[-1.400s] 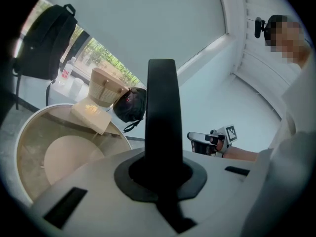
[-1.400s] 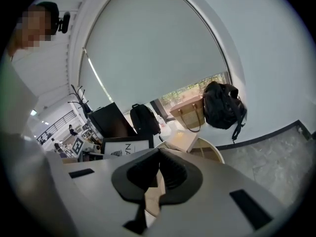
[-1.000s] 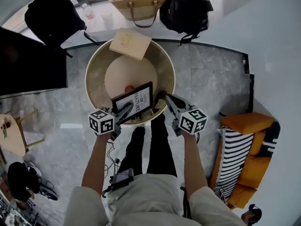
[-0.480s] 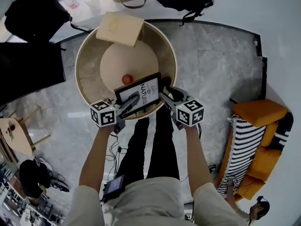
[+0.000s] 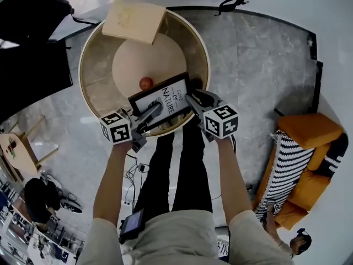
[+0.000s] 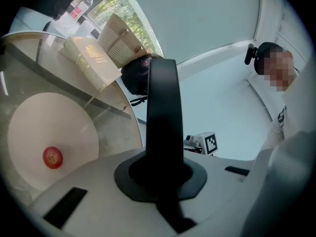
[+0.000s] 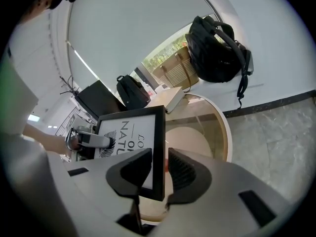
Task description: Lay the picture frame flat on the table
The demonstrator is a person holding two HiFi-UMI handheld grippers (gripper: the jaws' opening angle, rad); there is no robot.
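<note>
Materials and shapes: The picture frame (image 5: 164, 100) is a flat rectangle with a thin black moulding and a white print bearing dark lettering and a dark swirl motif. The table (image 5: 91, 87) is round, with a pale wood-coloured rim, a clear glass top and a smooth cream disc (image 5: 149, 54) beneath the glass. A small glossy red ball (image 5: 145, 83) lies on that disc, just up and left of the frame.

Position of the frame: It sits in the centre of the head view, over the table's lower rim, tilted with its face upward and not lying flat. Whether its lower edge touches the glass cannot be told.

Left tongs (image 5: 156, 109): The jaws are closed tight on the frame's left moulding, which fills the gap between them in the left gripper view.

Right tongs (image 5: 191, 99): The jaws have just swung wide and then eased in slightly. They stand apart, astride the frame's right moulding, with daylight visible beside it, so no clamp.

Surroundings: A cream book (image 5: 134, 21) rests on the table's upper rim. A dark screen (image 5: 33, 76) is at left, and an orange sofa (image 5: 306, 134) with a striped cushion (image 5: 287, 170) at right. The floor is grey marble. Nothing lies on the glass directly under the frame.
</note>
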